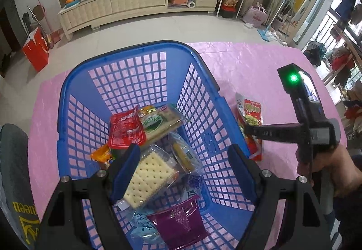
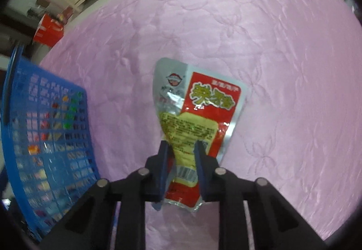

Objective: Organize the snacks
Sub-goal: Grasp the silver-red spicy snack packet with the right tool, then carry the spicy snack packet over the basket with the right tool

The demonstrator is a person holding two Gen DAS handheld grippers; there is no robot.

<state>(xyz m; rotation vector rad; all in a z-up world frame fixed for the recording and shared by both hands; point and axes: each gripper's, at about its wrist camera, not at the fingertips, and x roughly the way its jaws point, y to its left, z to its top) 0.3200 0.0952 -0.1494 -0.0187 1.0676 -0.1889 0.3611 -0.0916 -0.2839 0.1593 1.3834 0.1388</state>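
pink cloth everywhere, and on it just one snack is left outside — a red and silver packet lying flat, just beside the blue basket. the right gripper points steeply down at it and the jaws are pinched in on the packet's lower half, the foil bunched and creased between the blue pads, so that looks like a grip to me. the packet looks to rest on the cloth, not lifted yet.

over on the other side the left gripper hangs above the basket with its jaws wide and nothing between them — the cracker pack just lies below in the pile, with a red pouch, a green biscuit pack and a purple packet around it.

so the step in hand, i'd say, is picking up that last stray packet. next it wants a straight lift, a carry across over the near basket wall, high enough to clear the rim, then a release over the pile. the foil looks slippery and the hold is low on the packet, so it may swing or slide out on the way over. the left one needs to stay clear of the drop.
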